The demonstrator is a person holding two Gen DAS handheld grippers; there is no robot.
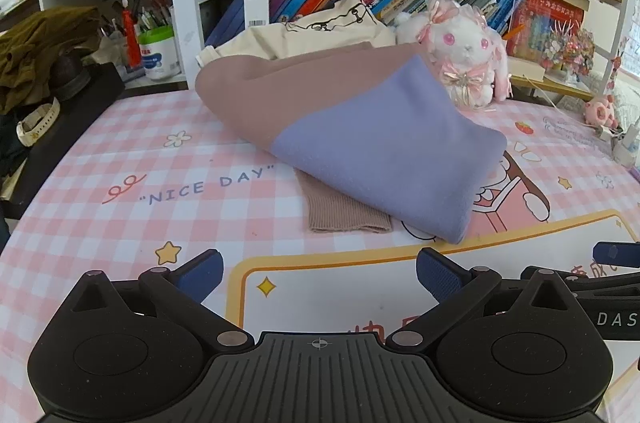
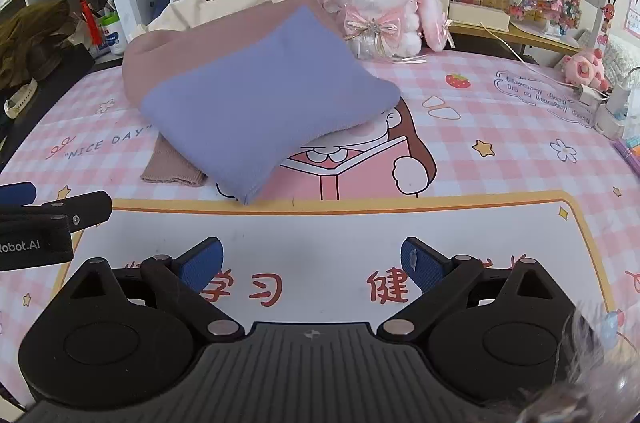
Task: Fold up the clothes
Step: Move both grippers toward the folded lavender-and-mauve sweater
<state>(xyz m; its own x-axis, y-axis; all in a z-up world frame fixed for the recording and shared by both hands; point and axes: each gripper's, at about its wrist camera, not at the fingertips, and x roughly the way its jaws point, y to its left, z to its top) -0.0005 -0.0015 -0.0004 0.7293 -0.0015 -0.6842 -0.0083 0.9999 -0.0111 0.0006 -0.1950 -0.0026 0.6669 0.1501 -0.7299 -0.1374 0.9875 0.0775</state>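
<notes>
Both tools look alike: the left gripper (image 1: 318, 273) and the right gripper (image 2: 312, 265) each have a matte black body with a ribbed grey centre plate marked by a small crosshair, flanked by two rounded housings with shallow circular recesses and triangular cut-outs. Black link arms pinned with silver round-headed pivots run out to stubby fingers faced with textured dark-blue pads (image 2: 422, 269). White lettering on the black side straps reads "DAS" on one and "Robot.AI" on the other.

Both claws hung side by side, near and low. The left claw (image 1: 318, 275) and the right claw (image 2: 312, 265) gaped wide, holding nothing.
</notes>
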